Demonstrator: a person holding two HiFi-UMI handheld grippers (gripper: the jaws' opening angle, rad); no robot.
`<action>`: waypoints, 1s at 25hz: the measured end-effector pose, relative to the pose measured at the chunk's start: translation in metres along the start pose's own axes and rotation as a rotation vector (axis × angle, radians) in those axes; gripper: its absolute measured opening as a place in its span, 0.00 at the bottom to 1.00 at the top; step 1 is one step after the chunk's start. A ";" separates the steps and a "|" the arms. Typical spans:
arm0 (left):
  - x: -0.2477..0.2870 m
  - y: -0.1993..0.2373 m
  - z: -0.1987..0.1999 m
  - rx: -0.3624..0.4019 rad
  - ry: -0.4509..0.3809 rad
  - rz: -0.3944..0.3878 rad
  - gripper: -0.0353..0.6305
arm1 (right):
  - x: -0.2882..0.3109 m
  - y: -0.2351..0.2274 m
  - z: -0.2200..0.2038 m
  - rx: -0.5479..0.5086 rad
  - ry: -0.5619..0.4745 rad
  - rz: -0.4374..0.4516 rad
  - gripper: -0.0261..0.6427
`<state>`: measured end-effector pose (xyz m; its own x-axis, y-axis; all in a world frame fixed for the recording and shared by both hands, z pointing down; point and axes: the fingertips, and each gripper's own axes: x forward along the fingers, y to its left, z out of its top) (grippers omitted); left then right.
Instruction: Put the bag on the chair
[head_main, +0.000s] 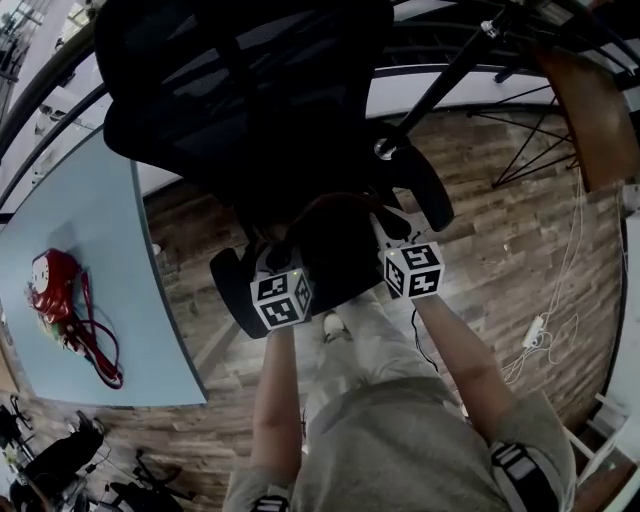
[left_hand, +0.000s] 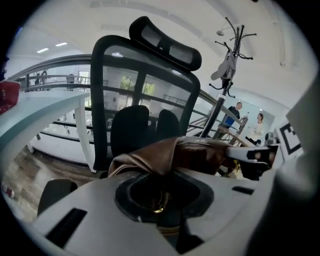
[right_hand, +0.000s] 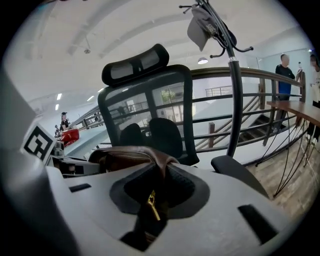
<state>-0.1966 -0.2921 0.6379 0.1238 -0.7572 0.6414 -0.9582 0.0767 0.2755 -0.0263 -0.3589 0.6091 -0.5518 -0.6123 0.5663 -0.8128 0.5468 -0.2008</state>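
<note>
A brown leather bag (head_main: 335, 245) hangs between my two grippers, just over the seat of a black mesh office chair (head_main: 240, 90). The left gripper (head_main: 272, 262) is shut on the bag's left end; in the left gripper view, brown leather (left_hand: 185, 152) bunches out of the closed jaws (left_hand: 162, 200) and a gold ring shows between them. At the bag's right end the right gripper (head_main: 395, 235) is shut too, with a fold of leather (right_hand: 130, 155) and a gold zip pull in its jaws (right_hand: 152, 200). The chair's backrest (left_hand: 145, 95) (right_hand: 150, 95) stands straight ahead in both gripper views.
A light blue table (head_main: 110, 230) at the left carries a red bag (head_main: 55, 290). A black coat stand (head_main: 450, 80) rises behind the chair's right armrest (head_main: 425, 185). A wooden table (head_main: 590, 110) and white cables (head_main: 545, 335) are at the right. People stand far off.
</note>
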 end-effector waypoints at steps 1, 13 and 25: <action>0.006 0.003 -0.005 0.001 0.011 0.004 0.12 | 0.007 -0.002 -0.005 0.006 0.009 -0.001 0.11; 0.072 0.033 -0.058 -0.008 0.143 0.040 0.12 | 0.068 -0.024 -0.063 0.058 0.117 -0.038 0.11; 0.106 0.051 -0.083 -0.024 0.221 0.092 0.12 | 0.101 -0.030 -0.080 0.115 0.125 -0.018 0.11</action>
<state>-0.2108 -0.3146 0.7790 0.0924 -0.5864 0.8048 -0.9621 0.1557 0.2239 -0.0427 -0.3922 0.7363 -0.5150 -0.5415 0.6644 -0.8425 0.4628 -0.2758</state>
